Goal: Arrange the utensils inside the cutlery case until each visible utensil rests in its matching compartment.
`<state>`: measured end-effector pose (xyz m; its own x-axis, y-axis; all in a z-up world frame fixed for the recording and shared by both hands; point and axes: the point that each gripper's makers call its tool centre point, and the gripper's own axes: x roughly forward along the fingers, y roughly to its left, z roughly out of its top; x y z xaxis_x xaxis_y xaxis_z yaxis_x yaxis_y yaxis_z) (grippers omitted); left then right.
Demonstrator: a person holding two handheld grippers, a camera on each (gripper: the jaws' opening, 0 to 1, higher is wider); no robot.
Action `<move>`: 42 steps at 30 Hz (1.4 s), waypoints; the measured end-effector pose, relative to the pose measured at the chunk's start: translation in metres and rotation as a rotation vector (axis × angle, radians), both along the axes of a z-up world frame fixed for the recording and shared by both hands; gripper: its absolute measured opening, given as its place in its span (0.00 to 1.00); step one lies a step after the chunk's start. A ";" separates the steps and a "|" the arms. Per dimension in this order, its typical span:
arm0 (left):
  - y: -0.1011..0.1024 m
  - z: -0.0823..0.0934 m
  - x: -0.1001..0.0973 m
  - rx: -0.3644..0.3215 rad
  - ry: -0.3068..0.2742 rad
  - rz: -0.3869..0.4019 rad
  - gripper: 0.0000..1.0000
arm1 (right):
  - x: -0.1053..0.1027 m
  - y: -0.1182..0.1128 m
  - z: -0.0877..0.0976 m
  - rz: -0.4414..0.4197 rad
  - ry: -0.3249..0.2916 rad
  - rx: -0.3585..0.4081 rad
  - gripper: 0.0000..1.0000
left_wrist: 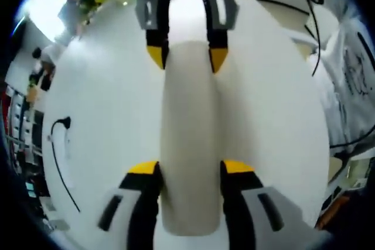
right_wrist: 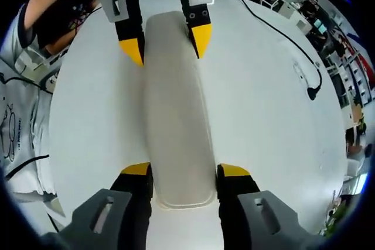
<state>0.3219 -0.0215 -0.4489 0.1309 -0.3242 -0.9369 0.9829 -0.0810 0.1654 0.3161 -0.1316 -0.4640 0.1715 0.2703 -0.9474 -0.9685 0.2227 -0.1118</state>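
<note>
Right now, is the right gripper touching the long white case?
Touching. In the right gripper view, the right gripper has its two jaws pressed against both sides of the near end of the cutlery case, with no gap showing.

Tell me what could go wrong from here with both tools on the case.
1. The left tool and right tool each straddle one end of the closed case; uneven pulling could twist or drop it.
2. The black cable lying on the white table could snag if the case slides that way.
</note>
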 end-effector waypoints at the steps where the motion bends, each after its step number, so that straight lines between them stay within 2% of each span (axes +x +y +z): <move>1: 0.000 0.000 0.003 -0.001 0.001 0.001 0.42 | 0.003 -0.001 0.000 0.001 0.001 -0.001 0.44; 7: -0.004 0.005 0.022 -0.005 -0.017 -0.009 0.42 | 0.021 -0.004 -0.001 0.006 -0.002 -0.013 0.43; 12: -0.007 0.002 0.033 -0.001 -0.017 -0.008 0.42 | 0.034 -0.008 -0.006 0.011 0.004 -0.026 0.43; 17: -0.007 -0.006 0.041 -0.003 0.005 0.011 0.42 | 0.043 -0.008 -0.008 0.037 0.008 -0.018 0.43; 25: -0.006 -0.008 0.048 -0.022 0.035 0.049 0.42 | 0.055 -0.007 -0.007 0.095 0.020 -0.024 0.43; 32: -0.005 -0.024 0.041 -0.013 0.094 0.067 0.42 | 0.050 -0.006 -0.010 0.124 0.052 -0.014 0.43; 38: -0.007 -0.021 0.041 -0.042 0.113 0.074 0.43 | 0.050 -0.007 -0.011 0.124 0.060 -0.016 0.44; 42: -0.007 -0.023 0.043 -0.061 0.106 0.076 0.44 | 0.050 -0.007 -0.011 0.123 0.055 -0.003 0.44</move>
